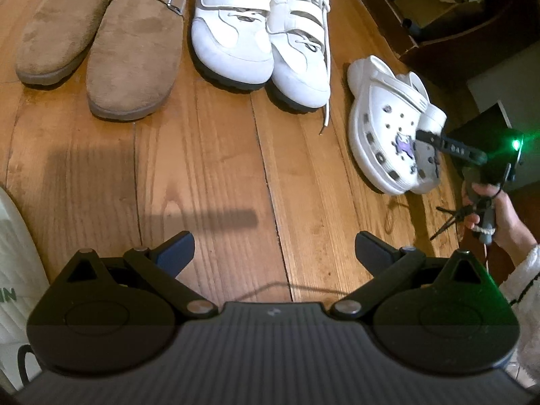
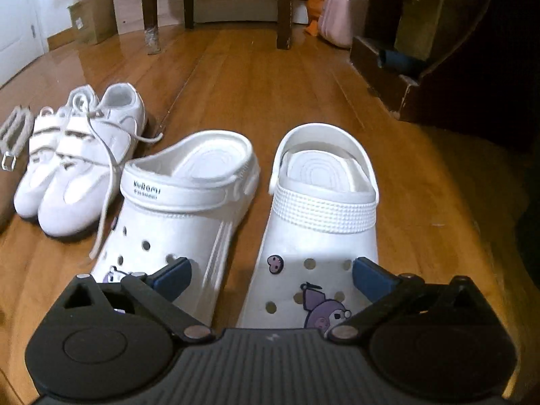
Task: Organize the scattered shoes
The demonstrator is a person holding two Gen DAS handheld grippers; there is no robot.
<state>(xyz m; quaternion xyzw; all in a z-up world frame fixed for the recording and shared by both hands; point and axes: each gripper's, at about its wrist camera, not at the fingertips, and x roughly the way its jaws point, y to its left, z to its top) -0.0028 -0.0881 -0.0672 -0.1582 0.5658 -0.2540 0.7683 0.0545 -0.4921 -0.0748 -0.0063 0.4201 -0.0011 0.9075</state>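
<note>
Three pairs stand in a row on the wooden floor: tan suede clogs (image 1: 101, 44) with fleece lining, white strap sneakers (image 1: 256, 33) and white charm clogs (image 1: 388, 125). My left gripper (image 1: 275, 249) hangs open over bare floor in front of the row, with nothing between its fingers. In the right wrist view the left clog (image 2: 182, 209) and right clog (image 2: 324, 222) sit side by side, heels away. My right gripper (image 2: 271, 273) is open wide above their toes and its pads touch neither. The sneakers (image 2: 74, 168) lie to their left. A hand (image 1: 492, 209) holds that gripper, and one of its fingers (image 1: 449, 145) reaches over the clogs.
A dark open box (image 1: 438, 17) with cardboard inside stands behind and right of the clogs, also seen as a dark box (image 2: 405, 67). A white bag (image 1: 13, 270) lies at the near left. Chair legs (image 2: 150, 10), a cardboard box (image 2: 91, 17) and a pink case (image 2: 341, 13) stand farther back.
</note>
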